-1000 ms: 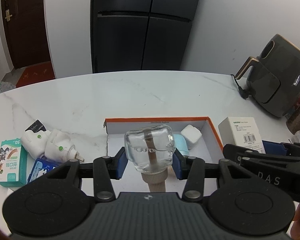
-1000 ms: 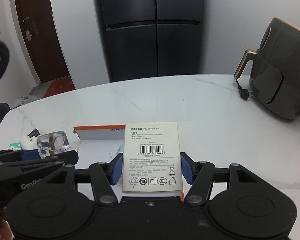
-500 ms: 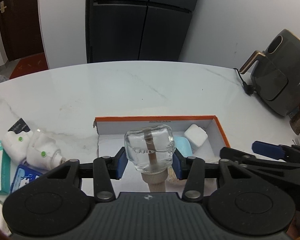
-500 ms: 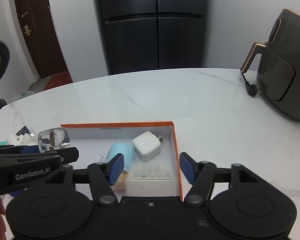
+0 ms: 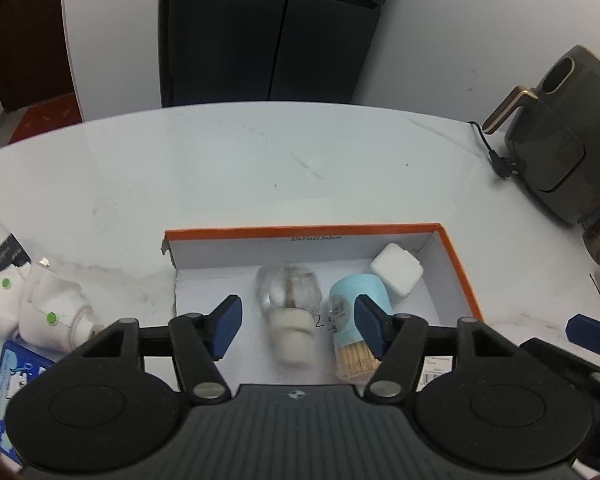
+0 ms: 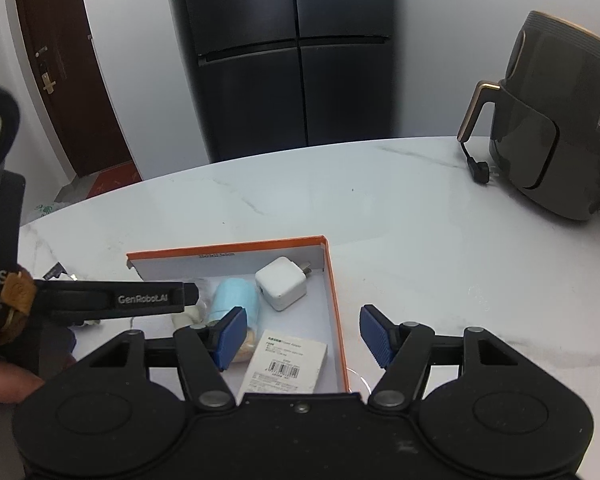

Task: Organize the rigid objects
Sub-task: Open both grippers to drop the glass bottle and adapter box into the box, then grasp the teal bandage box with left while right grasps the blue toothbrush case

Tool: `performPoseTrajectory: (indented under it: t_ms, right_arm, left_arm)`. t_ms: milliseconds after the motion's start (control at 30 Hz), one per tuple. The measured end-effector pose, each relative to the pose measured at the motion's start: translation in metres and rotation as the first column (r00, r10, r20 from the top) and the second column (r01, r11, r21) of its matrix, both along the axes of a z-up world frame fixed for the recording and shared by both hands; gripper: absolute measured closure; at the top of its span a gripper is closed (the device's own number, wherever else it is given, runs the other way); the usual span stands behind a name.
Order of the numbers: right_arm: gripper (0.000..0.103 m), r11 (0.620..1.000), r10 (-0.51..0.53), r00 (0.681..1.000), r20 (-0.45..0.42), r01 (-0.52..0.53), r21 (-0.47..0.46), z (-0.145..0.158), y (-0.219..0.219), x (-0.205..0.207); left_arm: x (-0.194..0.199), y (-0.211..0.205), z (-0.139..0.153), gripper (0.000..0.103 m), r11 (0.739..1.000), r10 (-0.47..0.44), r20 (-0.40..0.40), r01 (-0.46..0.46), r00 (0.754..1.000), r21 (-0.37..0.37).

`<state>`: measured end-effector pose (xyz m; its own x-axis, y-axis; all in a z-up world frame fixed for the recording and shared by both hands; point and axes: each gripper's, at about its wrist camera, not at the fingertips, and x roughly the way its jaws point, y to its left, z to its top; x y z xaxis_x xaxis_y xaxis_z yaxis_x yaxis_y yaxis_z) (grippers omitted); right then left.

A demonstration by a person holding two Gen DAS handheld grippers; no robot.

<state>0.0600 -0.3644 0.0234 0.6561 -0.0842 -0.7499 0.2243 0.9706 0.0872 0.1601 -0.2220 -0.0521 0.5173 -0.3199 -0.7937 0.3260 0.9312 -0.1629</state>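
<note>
Two fingers (image 5: 226, 326) (parted) above box (image 5: 458, 264)

Box (image 5: 458, 268): on the table (image 5: 260, 168).
In box: bottle (image 5: 290, 308) left, tube (image 5: 354, 312) next, charger (image 5: 396, 272) behind tube, flat pack (image 6: 286, 364) in front.
Air fryer (image 5: 560, 152): far right.

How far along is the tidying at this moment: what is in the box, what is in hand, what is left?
Done: the orange-rimmed box holds the white charger, blue toothpick jar, adapter carton and clear glass bottle. In hand: nothing; the left gripper has just opened above the bottle, and the right gripper stands open. Left: white plug-in devices and small cartons outside the box.
</note>
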Motion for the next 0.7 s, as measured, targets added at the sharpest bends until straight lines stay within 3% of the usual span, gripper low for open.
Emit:
performPoseTrajectory:
  t_ms: [267, 700]
  right_arm:
    - [0.025, 0.999, 0.039, 0.999, 0.014, -0.039, 0.001, 0.009, 0.03, -0.004]
    - [0.024, 0.985, 0.169, 0.986, 0.001, -0.169, 0.024, 0.009, 0.12, -0.004]
  left_arm:
    - [-0.029, 0.034, 0.023, 0.029, 0.999, 0.04, 0.038, -0.04, 0.998, -0.002]
    - [-0.063, 0.148, 0.04, 0.026, 0.97, 0.242, 0.046, -0.242, 0.969, 0.002]
